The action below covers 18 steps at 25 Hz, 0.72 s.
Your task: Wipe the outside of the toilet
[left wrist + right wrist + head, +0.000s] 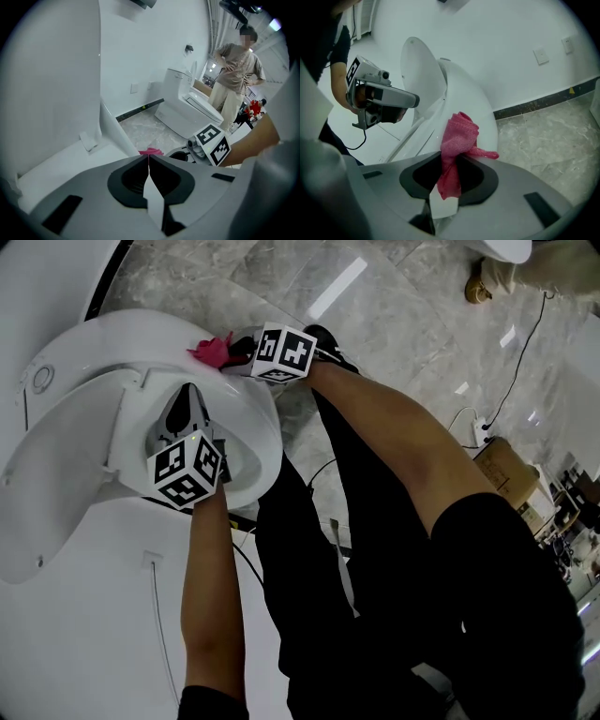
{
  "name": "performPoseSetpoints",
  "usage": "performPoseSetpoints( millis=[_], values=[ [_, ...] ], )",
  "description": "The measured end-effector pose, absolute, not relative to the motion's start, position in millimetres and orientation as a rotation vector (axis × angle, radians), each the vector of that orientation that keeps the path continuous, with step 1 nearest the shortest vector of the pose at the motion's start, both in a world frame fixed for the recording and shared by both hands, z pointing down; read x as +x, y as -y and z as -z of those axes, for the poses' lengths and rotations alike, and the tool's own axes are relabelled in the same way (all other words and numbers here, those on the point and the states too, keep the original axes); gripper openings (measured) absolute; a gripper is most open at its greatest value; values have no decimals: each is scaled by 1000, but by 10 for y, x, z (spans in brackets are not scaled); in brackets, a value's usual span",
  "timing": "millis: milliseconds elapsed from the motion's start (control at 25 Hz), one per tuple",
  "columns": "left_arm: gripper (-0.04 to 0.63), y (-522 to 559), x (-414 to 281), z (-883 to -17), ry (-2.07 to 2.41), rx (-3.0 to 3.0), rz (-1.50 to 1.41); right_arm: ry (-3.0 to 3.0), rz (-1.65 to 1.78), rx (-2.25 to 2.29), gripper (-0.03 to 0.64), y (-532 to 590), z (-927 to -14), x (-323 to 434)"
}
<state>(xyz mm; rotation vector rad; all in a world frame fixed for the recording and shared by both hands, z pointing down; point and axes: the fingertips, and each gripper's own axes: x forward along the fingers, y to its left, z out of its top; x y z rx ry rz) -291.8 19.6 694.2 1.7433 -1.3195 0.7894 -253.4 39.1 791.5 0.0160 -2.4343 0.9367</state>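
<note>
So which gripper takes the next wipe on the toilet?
Right: the right gripper is shut on the pink cloth, against the outer side of the toilet. The left gripper is shut, empty.

we see a white toilet (84, 371) and a bright pink cloth (458, 136). our left gripper (149, 161) and right gripper (454, 161) are grey, black on the inner faces, and both bear black-and-white square markers. the floor (375, 306) is grey marble with pale veins.

Jaws closed: left gripper (148, 158), right gripper (451, 154).
</note>
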Motion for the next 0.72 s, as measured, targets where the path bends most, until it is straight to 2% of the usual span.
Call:
performPoseSetpoints(
  millis=[720],
  values=[
    [20,-197,-2870,-6959,1312,1752,-819,2328,-1190,55,107,-1443,-8103,-1943]
  ],
)
